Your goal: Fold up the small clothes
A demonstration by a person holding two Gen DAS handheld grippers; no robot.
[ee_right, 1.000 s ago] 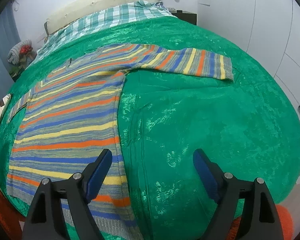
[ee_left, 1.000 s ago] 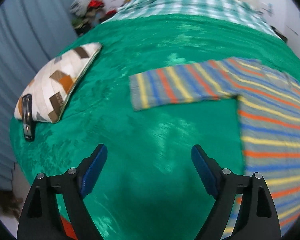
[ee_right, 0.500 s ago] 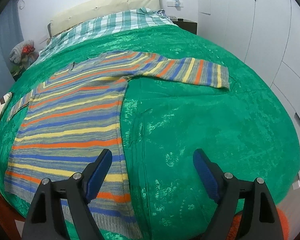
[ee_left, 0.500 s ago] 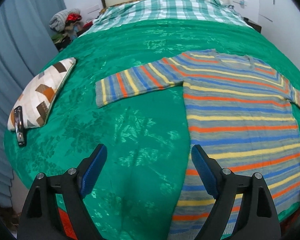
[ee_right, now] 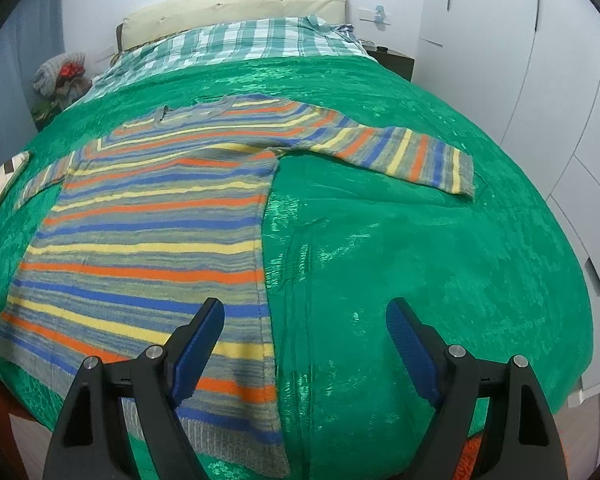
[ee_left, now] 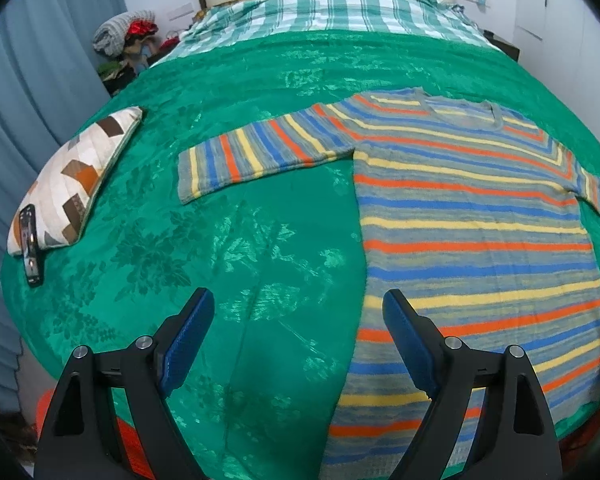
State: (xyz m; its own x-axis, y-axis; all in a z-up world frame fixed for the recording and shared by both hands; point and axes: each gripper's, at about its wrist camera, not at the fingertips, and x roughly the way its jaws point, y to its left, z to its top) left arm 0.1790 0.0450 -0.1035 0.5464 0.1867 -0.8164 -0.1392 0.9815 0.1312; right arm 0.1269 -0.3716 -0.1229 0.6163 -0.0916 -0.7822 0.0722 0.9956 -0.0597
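A striped sweater (ee_left: 472,236) in grey, blue, orange and yellow lies flat on the green bedspread (ee_left: 228,248), both sleeves spread out. In the left wrist view its left sleeve (ee_left: 256,156) stretches toward the pillow side. My left gripper (ee_left: 298,312) hangs open above the bedspread, just left of the sweater's side edge, with nothing between its fingers. In the right wrist view the sweater (ee_right: 156,232) fills the left half and its right sleeve (ee_right: 404,152) reaches right. My right gripper (ee_right: 306,316) stands open over the sweater's lower right edge, empty.
A patchwork cushion (ee_left: 72,180) with a dark phone-like object (ee_left: 32,248) leaning on it lies at the bed's left edge. A plaid sheet (ee_left: 324,12) and headboard cushion are at the far end. White wardrobe doors (ee_right: 560,80) stand to the right; a curtain (ee_left: 28,80) hangs left.
The left wrist view has swung right and steadied: the sweater's body, earlier at the right border, now fills the right half. The right view has rolled slightly. Both grippers stayed open.
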